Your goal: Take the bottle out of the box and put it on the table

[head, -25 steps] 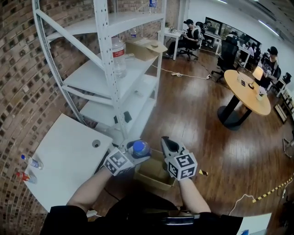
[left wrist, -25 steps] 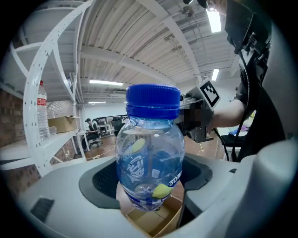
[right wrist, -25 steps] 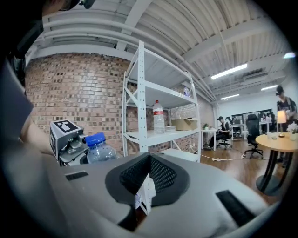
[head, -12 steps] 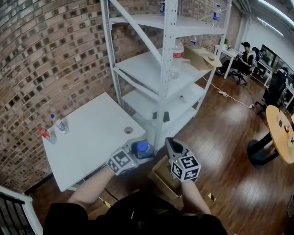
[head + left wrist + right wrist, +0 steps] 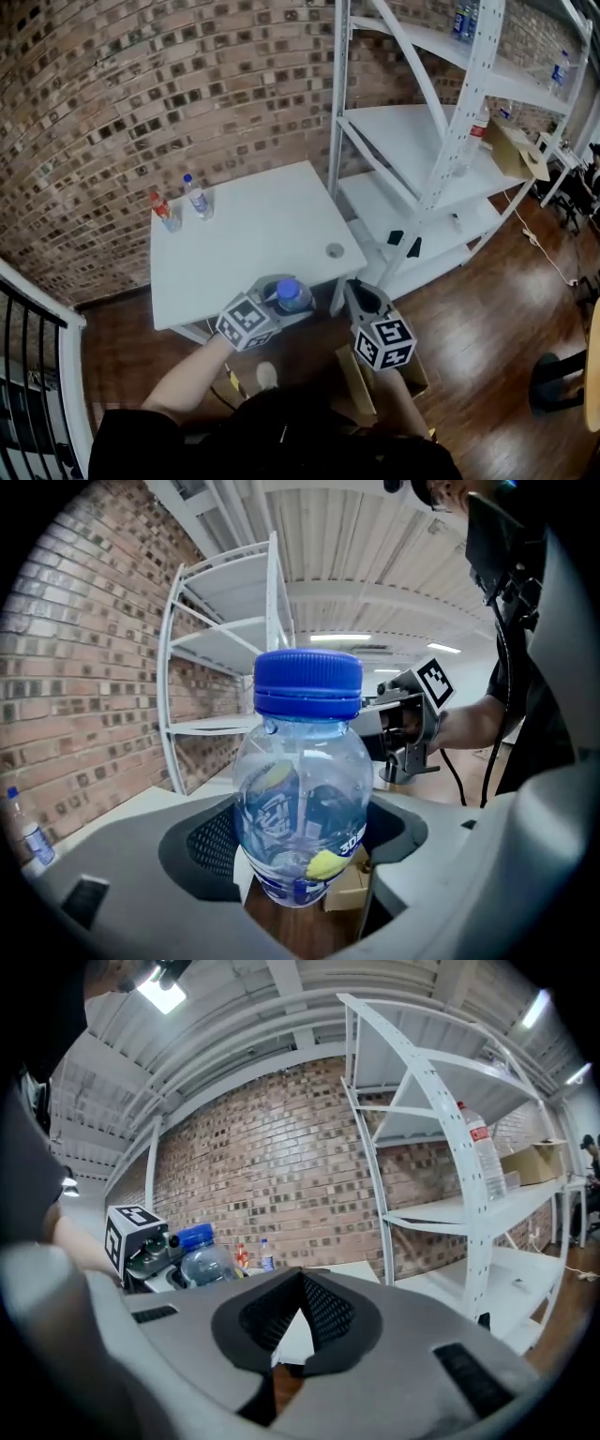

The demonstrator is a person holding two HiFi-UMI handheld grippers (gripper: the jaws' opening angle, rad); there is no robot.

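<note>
Swung from over the box (image 5: 413, 379) toward the table (image 5: 253, 234). Carried the bottle (image 5: 302, 799) along, clamped upright in the left gripper (image 5: 279, 302), up to the table's near edge. Got it clear of the box; needed only setting down. Kept the right gripper (image 5: 361, 298) closed, empty, alongside.

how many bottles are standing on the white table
2: a reddish bottle and a blue-capped bottle, side by side at the table's far left corner near the brick wall. None seems hidden.
</note>
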